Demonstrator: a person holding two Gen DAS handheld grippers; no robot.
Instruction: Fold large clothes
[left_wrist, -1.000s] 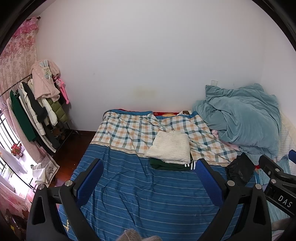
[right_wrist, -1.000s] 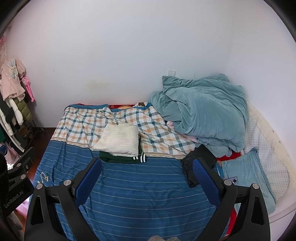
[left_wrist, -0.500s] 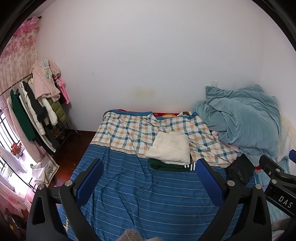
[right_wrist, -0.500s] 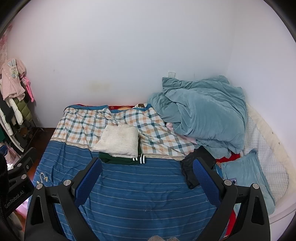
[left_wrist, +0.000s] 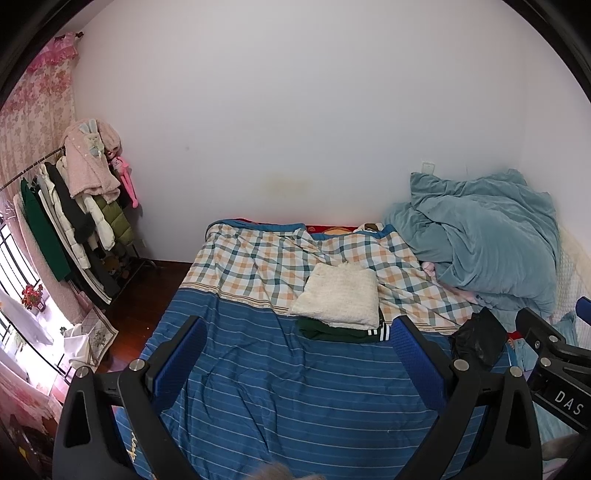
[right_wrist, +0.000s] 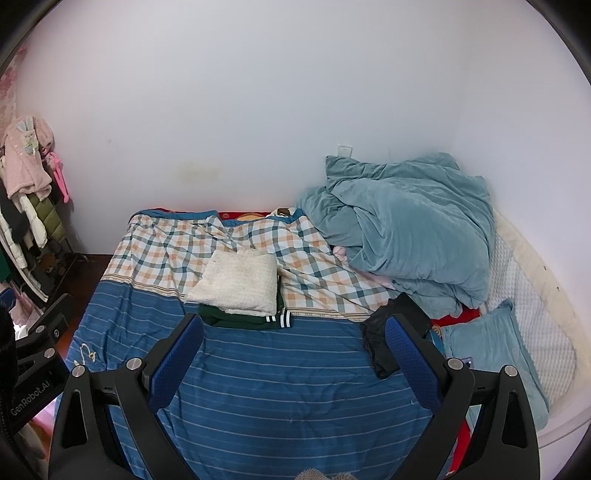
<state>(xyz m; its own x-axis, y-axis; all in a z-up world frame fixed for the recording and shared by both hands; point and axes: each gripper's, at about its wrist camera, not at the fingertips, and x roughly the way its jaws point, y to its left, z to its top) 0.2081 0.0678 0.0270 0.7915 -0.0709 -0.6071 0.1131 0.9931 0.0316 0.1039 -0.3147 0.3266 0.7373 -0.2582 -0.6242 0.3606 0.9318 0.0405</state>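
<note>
At frame centre, folded clothes (left_wrist: 338, 302) (right_wrist: 238, 286) lie on the bed (left_wrist: 280, 398), beyond both jaws. Left gripper (left_wrist: 299, 363) and right gripper (right_wrist: 295, 360) gape wide, holding nothing.

The white folded garment (left_wrist: 338, 301) hides most of the green garment (left_wrist: 332, 330) beneath it.

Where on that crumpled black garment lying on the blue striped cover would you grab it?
Probably the near corner of the black garment, where it tapers to a loose end on the blue striped cover. Its far end lies close to the heaped teal blanket, so come from the near side with the right gripper, whose jaws are wide open and nearest. The left gripper is open too.
</note>
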